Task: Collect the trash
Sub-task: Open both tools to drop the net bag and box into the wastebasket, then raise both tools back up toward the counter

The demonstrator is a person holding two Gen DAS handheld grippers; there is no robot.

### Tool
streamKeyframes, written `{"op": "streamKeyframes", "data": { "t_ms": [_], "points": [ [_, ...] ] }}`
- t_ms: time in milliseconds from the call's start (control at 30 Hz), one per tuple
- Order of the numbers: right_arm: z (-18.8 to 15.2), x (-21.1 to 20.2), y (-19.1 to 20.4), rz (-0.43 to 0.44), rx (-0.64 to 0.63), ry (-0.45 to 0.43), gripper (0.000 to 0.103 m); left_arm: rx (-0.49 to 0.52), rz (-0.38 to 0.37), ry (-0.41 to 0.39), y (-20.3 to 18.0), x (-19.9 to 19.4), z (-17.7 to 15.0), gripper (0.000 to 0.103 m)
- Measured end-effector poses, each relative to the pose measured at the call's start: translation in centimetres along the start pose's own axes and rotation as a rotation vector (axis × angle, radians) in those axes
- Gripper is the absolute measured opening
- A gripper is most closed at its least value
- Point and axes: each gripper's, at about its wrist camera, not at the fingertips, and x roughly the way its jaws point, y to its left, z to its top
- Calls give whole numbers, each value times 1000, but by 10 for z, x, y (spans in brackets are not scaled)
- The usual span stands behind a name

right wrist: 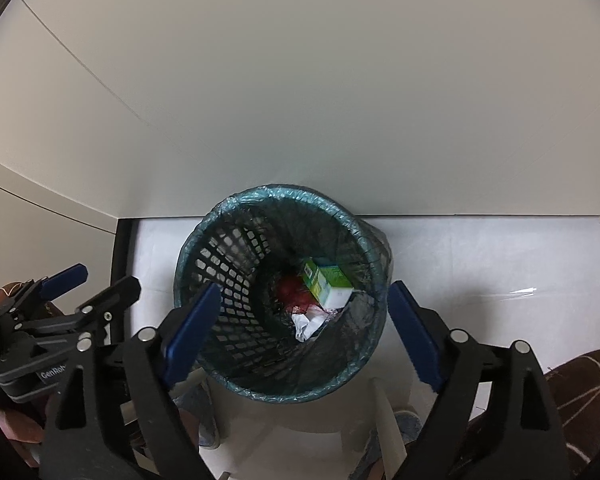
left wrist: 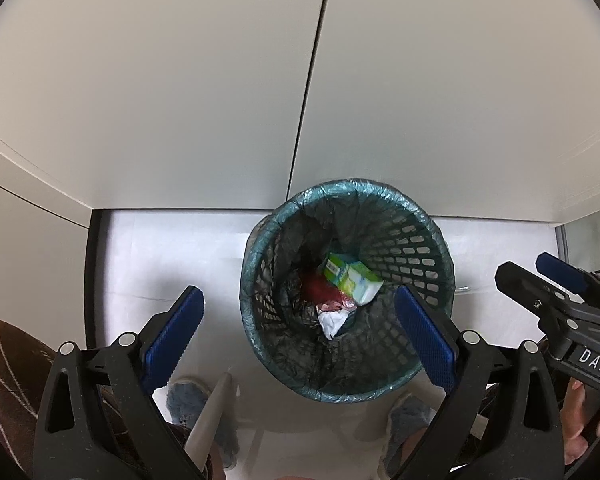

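A dark mesh trash basket (left wrist: 416, 252) with a teal bag liner stands on the white floor against a white cabinet. In it lie a green and white carton (left wrist: 352, 278), a red wrapper (left wrist: 316, 288) and crumpled white paper (left wrist: 332, 322). My left gripper (left wrist: 300, 332) is open and empty, above the basket's near left rim. My right gripper (right wrist: 304, 328) is open and empty, right over the basket (right wrist: 220, 256); the carton (right wrist: 328, 284), the red wrapper (right wrist: 290, 290) and the paper (right wrist: 308, 324) show between its fingers. The right gripper also shows at the right of the left wrist view (left wrist: 540, 276).
White cabinet doors (left wrist: 220, 80) rise behind the basket. A dark vertical edge (left wrist: 94, 272) stands at the left of the floor. The person's grey slippers (left wrist: 184, 396) and a white stool's legs (right wrist: 384, 420) lie below the grippers. A brown patterned cushion (right wrist: 580, 384) is at the right.
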Motion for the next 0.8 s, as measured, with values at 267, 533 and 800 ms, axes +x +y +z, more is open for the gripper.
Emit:
{"op": "streamKeyframes", "data": {
  "t_ms": [267, 533, 800],
  "points": [
    [-5, -31, -1, -68, 1, -71, 88, 44, -39, -88, -6, -39, 0, 94],
    [-5, -86, -6, -77, -4, -150, 90, 43, -69, -171, 2, -102, -6, 95],
    [2, -168, 0, -55, -15, -291, 92, 23, -75, -289, 3, -183, -1, 97]
  ]
}}
